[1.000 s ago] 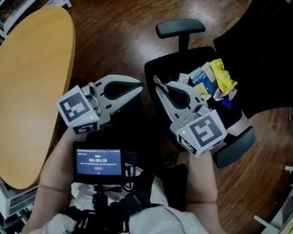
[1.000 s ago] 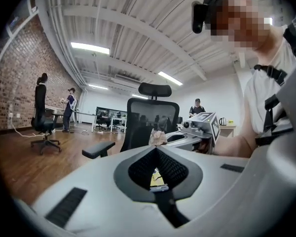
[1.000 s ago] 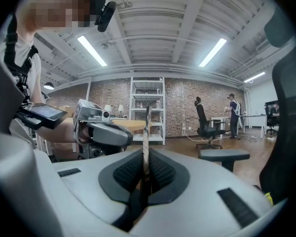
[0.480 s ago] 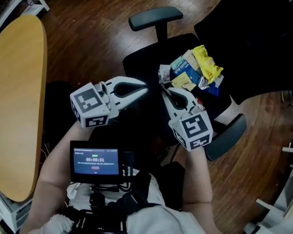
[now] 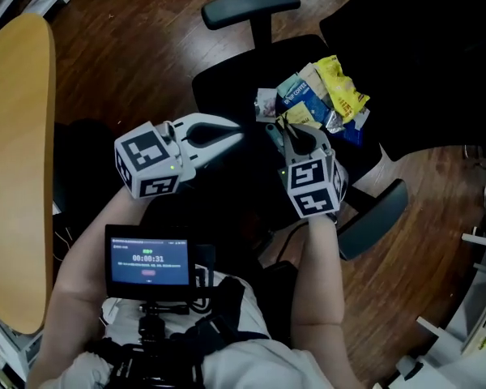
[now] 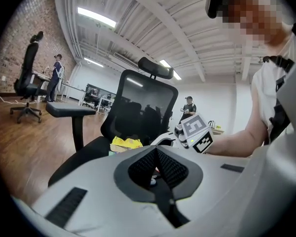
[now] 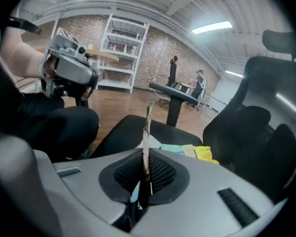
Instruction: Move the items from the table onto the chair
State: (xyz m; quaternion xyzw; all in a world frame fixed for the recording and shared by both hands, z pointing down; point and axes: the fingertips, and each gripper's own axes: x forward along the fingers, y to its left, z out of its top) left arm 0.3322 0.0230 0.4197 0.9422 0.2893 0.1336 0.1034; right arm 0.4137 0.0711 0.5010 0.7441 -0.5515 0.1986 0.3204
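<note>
The right claw (image 7: 145,168) grips a thin packet (image 7: 147,120) edge-on.

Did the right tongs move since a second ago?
Yes. The right tongs, shut on a thin wrapper, moved in over the chair seat, closer to the pile of snack packets.

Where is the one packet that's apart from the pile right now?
The thin packet is clamped edge-on in the right gripper, over the chair seat; in the head view it sits just left of the packet pile.
</note>
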